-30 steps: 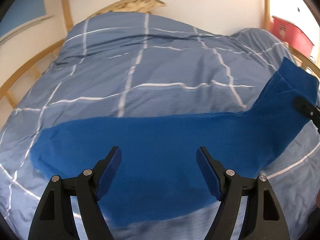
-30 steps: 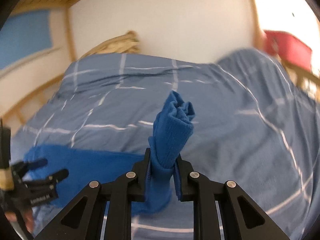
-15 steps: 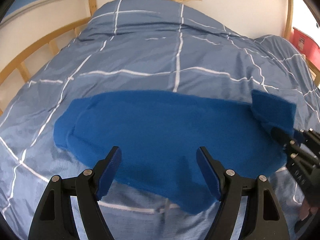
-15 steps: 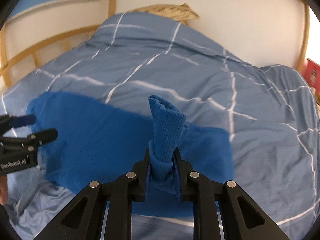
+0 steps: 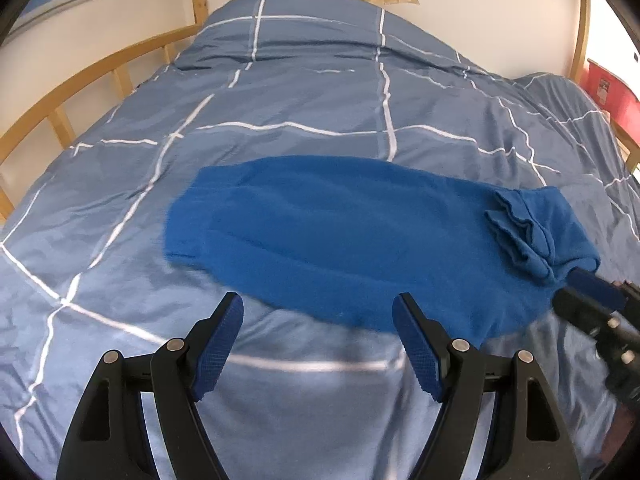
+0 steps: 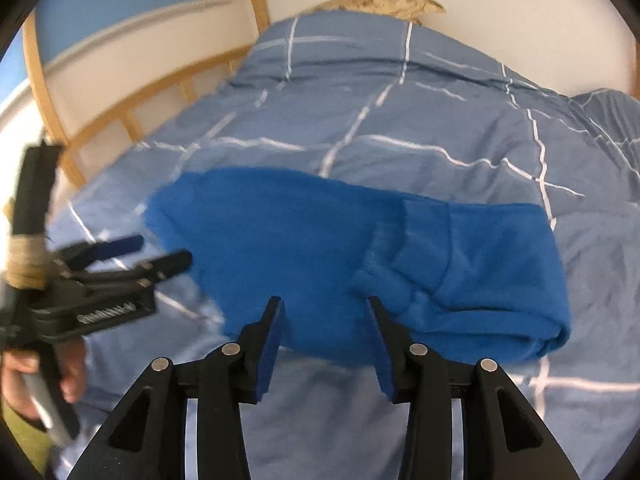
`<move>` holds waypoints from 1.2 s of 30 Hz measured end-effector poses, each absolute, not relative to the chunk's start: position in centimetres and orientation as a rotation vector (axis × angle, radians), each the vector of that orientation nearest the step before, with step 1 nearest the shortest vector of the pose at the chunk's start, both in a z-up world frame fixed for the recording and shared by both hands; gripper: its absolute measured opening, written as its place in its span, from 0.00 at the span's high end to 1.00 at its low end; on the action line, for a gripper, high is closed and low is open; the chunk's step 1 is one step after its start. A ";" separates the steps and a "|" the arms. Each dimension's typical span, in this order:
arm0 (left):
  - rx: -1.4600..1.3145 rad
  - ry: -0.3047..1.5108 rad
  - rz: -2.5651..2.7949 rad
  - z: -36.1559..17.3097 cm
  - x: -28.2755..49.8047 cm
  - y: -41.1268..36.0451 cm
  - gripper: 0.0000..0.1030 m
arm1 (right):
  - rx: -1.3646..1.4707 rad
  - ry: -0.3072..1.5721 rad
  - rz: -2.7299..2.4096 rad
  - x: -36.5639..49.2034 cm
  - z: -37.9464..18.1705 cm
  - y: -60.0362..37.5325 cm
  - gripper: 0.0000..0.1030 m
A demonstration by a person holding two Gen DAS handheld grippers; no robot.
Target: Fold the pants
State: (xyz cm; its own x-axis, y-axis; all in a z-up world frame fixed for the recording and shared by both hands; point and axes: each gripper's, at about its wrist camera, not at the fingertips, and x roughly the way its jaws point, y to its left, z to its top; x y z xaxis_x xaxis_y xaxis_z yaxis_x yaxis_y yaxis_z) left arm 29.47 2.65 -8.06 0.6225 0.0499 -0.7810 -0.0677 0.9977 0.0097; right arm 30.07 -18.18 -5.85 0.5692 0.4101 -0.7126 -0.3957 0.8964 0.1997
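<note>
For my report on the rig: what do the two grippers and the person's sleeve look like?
Both the left gripper and the right gripper have black frames with silver rivets and blue ribbed pads. In the right wrist view the left gripper shows white lettering, a tan cord wrapped round its handle, and an olive-green sleeve.

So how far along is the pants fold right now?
One fold looks done: the blue pants lie doubled across the duvet, cuff end laid on top. Nothing is held: the right hand-held gripper has just been opening with no cloth between its pads, and the left hand-held gripper is open. Probably another fold remains.
</note>
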 end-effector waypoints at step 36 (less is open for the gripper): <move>-0.035 0.885 -0.090 -6.1 37.1 0.9 0.22 | -0.027 0.746 0.160 34.4 -6.5 -18.8 0.40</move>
State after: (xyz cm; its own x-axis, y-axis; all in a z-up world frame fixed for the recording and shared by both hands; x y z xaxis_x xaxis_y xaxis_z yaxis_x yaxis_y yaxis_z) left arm 37.08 0.91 -6.12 0.6296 -0.0931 -0.7713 0.0642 0.9956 -0.0678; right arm 34.45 -18.84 -6.47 0.7231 0.1354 -0.6773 -0.1549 0.9874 0.0320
